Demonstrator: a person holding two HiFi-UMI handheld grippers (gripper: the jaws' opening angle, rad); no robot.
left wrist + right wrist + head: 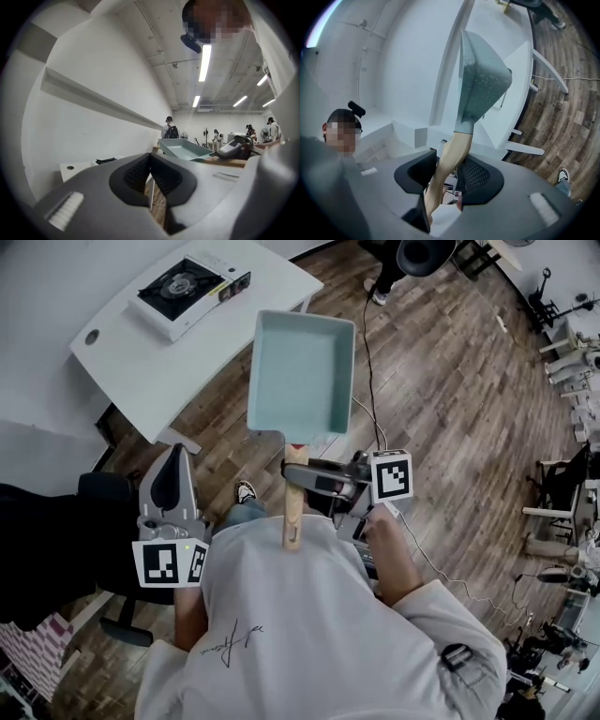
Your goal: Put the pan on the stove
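Right gripper (448,172) around wooden pan handle (453,149)

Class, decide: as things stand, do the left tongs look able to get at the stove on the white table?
Probably yes, after stepping closer: the left tongs are empty, nothing stands between them and the stove, and the pan is off to the right.

pan handle (449,159) — partly hidden by fingers (477,174)

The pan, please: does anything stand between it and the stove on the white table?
Nothing visible does. The pan, held by the right gripper, hangs over the wooden floor just short of the table; the stove has its burner uncovered.
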